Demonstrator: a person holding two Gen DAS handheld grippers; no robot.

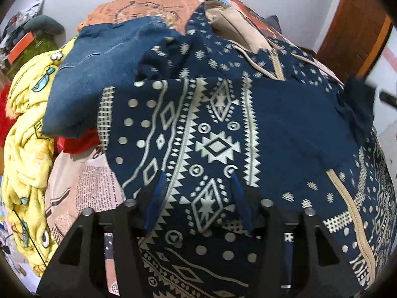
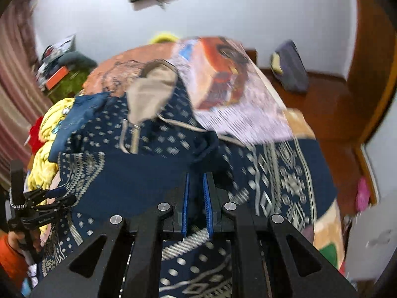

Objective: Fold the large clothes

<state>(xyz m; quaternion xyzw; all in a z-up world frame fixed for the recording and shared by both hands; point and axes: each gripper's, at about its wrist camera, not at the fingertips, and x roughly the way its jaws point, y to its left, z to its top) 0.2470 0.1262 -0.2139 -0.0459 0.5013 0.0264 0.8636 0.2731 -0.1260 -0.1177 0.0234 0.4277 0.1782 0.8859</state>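
A navy hoodie (image 1: pixel 285 124) with a cream geometric print of diamonds, dots and zigzags is spread over a bed (image 1: pixel 148 7), its soft knit lying in broad folds. A flap with a plain navy panel is folded across the middle, and the beige-lined hood (image 1: pixel 235 24) is seen at the far end beside a metal zip and cream drawstrings.

The left hand-held gripper (image 1: pixel 198 188) is pointed steeply down at the near hem. Its 2 blue-padded fingers (image 1: pixel 158 188) are spread about halfway, patterned cloth is bunched between them, and the pads are not seen pressing on it. From the right wrist view this same gripper (image 2: pixel 53 193) is seen at the left edge of the hoodie, carried by a hand (image 2: pixel 15 238) in an orange sleeve.

The right hand-held gripper (image 2: pixel 197 193) is nearly closed, its ribbed blue pads left only a narrow slot apart. Dark navy cloth (image 2: pixel 139 178) is seen in that slot and the fold looks pinched, though the view is smeared by motion blur.

A folded denim piece (image 1: pixel 94 74), thicker and paler blue, is lying against the hoodie's left side. Beyond it, a crumpled yellow cartoon-print blanket (image 1: pixel 27 149) and something red (image 1: pixel 77 141) are heaped. The bed is covered by a printed sheet (image 2: pixel 223 79) in orange and newsprint patterns.
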